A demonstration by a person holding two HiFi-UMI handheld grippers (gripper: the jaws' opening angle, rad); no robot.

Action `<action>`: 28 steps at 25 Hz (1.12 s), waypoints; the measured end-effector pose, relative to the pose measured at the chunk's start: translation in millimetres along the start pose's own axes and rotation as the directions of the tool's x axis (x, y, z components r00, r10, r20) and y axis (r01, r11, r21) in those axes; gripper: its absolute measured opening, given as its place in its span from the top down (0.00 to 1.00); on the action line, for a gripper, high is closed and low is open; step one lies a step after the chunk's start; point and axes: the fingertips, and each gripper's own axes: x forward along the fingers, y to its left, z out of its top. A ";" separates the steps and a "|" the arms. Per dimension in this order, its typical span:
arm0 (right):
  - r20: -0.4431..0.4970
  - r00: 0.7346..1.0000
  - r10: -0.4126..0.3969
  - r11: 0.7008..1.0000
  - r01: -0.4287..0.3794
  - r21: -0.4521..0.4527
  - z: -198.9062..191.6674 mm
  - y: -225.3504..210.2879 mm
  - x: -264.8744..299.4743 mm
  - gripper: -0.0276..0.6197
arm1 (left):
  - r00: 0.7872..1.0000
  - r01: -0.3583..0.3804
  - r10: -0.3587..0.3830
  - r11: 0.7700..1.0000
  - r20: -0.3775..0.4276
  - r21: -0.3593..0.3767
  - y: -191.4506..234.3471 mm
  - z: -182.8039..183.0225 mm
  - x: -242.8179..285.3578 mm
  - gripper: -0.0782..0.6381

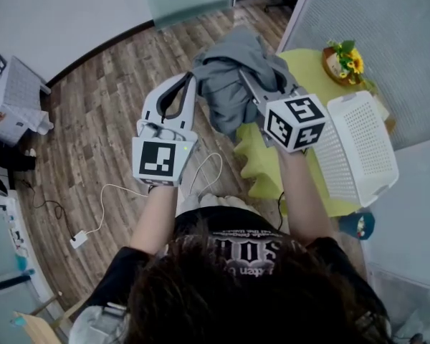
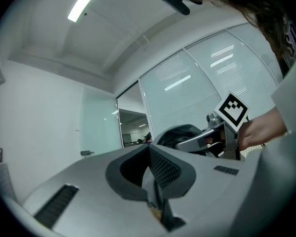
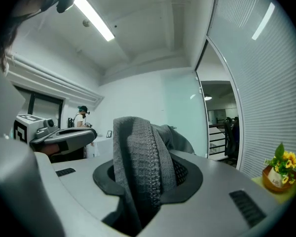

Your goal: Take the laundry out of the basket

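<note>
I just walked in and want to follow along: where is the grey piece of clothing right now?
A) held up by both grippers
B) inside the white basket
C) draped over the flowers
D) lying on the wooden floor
A: the grey garment hangs in the air, pinched by the left gripper and the right gripper, clear of the white basket.
</note>
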 end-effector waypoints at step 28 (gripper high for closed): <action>-0.019 0.991 0.133 0.990 -0.134 -0.039 -8.0 39.6 20.2 0.74 | 0.998 -0.064 0.065 0.998 -0.019 0.022 20.5 -3.7 -13.7 0.89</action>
